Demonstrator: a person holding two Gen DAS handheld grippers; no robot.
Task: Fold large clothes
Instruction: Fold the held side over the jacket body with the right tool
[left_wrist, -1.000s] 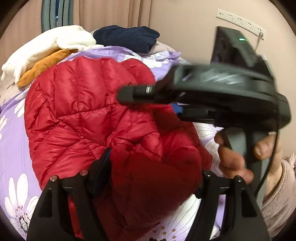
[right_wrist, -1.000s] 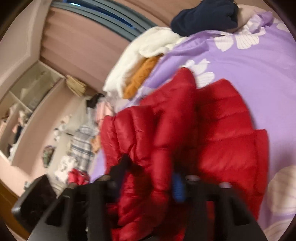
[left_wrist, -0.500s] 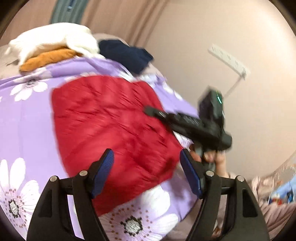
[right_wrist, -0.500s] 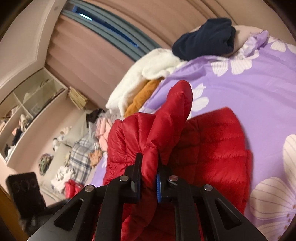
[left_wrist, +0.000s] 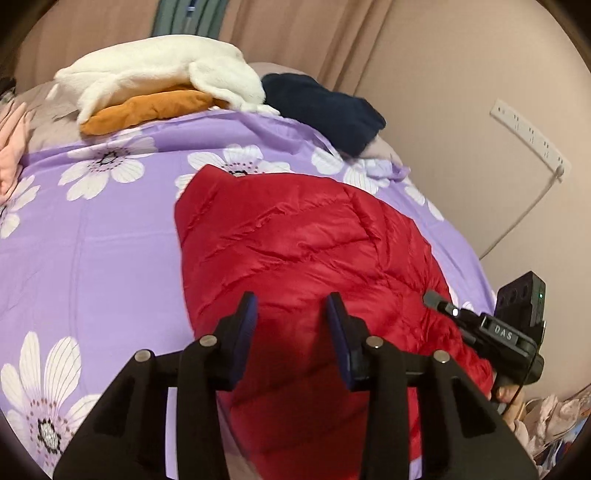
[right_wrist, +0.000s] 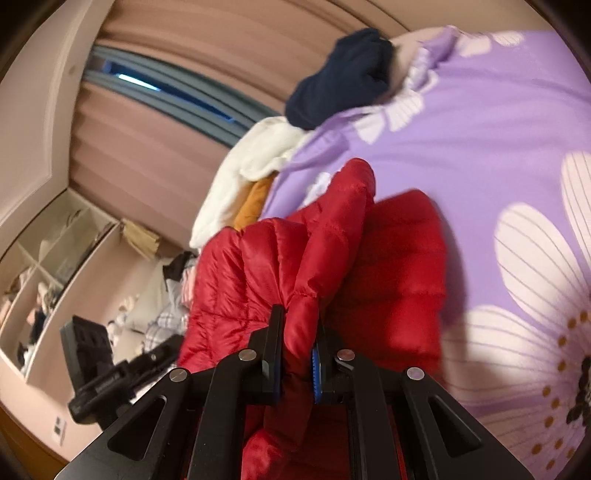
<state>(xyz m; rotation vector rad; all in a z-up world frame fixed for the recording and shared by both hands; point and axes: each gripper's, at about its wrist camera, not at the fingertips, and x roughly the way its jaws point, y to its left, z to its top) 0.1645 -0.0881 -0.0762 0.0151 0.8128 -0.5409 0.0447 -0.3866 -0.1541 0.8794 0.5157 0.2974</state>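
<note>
Right gripper (right_wrist: 297, 354) fingers were clamped on a raised fold of the red puffer jacket (left_wrist: 303, 251). Left gripper (left_wrist: 291, 328) fingers were partly spread, empty, above the jacket lying on the purple floral bed (left_wrist: 92, 240). Clothes pile (left_wrist: 162, 77) sat beyond.

My bed wears a purple flowered sheet (left_wrist: 92, 251); on it lie the red puffer jacket (left_wrist: 295, 240), a white fleece (left_wrist: 155, 70) over an orange garment (left_wrist: 147, 110), and a navy garment (left_wrist: 325, 110).
</note>
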